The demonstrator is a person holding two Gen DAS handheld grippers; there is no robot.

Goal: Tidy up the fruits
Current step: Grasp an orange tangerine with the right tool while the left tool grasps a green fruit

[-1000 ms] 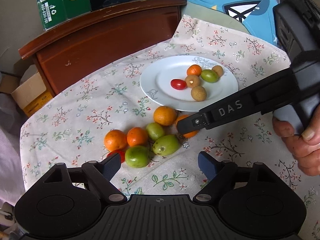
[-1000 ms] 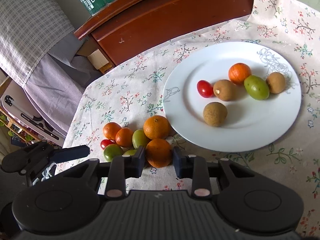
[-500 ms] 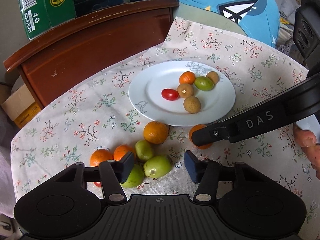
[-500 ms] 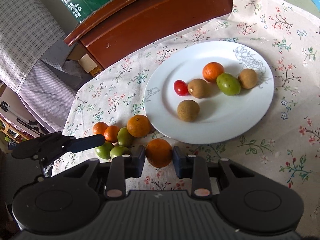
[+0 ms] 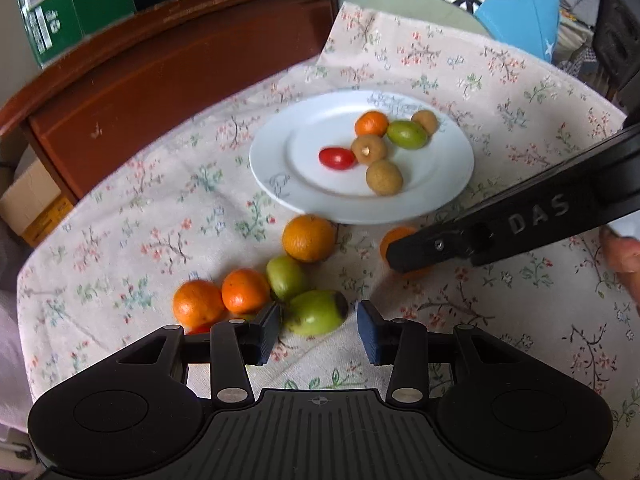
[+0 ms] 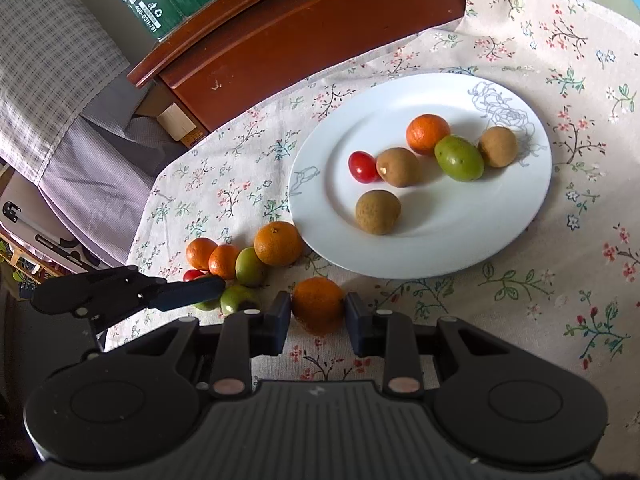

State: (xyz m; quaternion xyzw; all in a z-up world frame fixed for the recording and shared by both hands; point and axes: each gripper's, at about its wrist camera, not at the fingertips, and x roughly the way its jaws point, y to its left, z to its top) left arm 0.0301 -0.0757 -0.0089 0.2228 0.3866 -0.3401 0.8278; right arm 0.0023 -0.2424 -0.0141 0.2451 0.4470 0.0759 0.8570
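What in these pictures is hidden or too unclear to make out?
- Red tomato on the cloth: left wrist view, mostly behind the left gripper.
- Orange: left wrist view, half covered by the right gripper finger.
- Small green fruit: right wrist view, under the left gripper's finger.
- Green box: print blurred, cut by the edge.
- Person's hand: left wrist view, cut off at right.

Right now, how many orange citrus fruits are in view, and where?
5. One on the white plate beside the green fruit; one just off the plate's rim; two touching at the cluster's far end; one between the right gripper pads. None seem hidden.
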